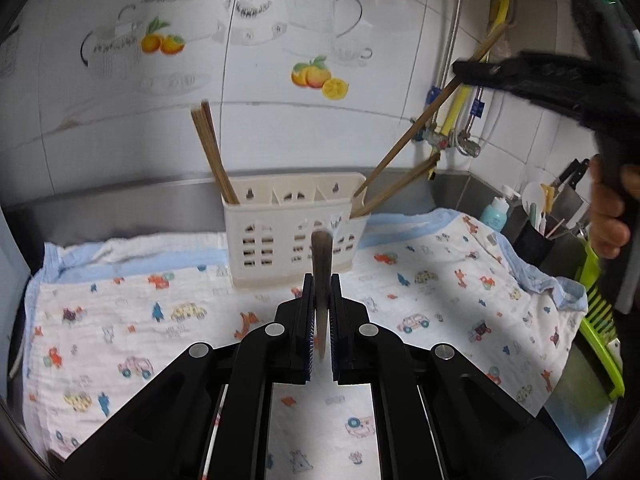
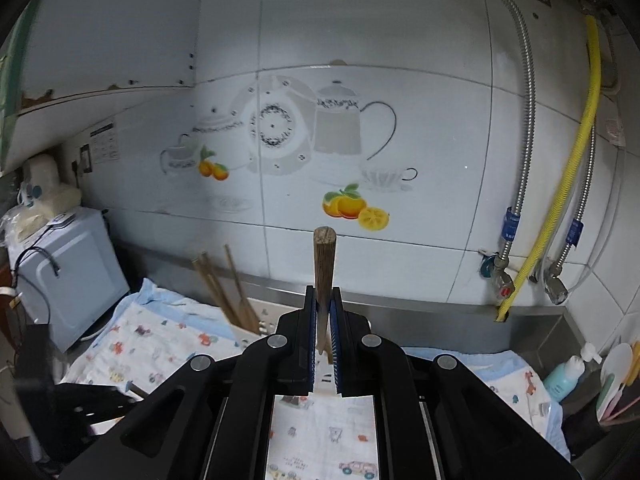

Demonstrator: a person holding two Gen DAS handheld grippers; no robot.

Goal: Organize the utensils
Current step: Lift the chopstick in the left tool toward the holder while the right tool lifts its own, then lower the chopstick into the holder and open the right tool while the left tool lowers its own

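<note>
A white slotted utensil holder [image 1: 280, 216] stands on a cartoon-print cloth [image 1: 120, 320]. Brown chopsticks [image 1: 212, 152] lean in its left compartment, and one more [image 1: 400, 188] leans out of the right one. My left gripper [image 1: 321, 280] is shut on a dark chopstick [image 1: 321, 256] that points at the holder's front. At the upper right, my right gripper [image 1: 464, 69] is shut on a long chopstick [image 1: 412, 128] slanting down to the right compartment's rim. In the right wrist view that gripper [image 2: 323, 292] clamps the chopstick [image 2: 325, 256] upright, and the holder [image 2: 260, 320] is mostly hidden.
A person's hand [image 1: 608, 216] holds the right gripper's handle. A teal bottle [image 1: 496, 212], a dark pot of utensils [image 1: 532, 240] and a green rack [image 1: 600, 320] stand at the right. Yellow hose and valves [image 2: 560, 200] run along the tiled wall. A pale blue appliance [image 2: 68, 276] sits at the left.
</note>
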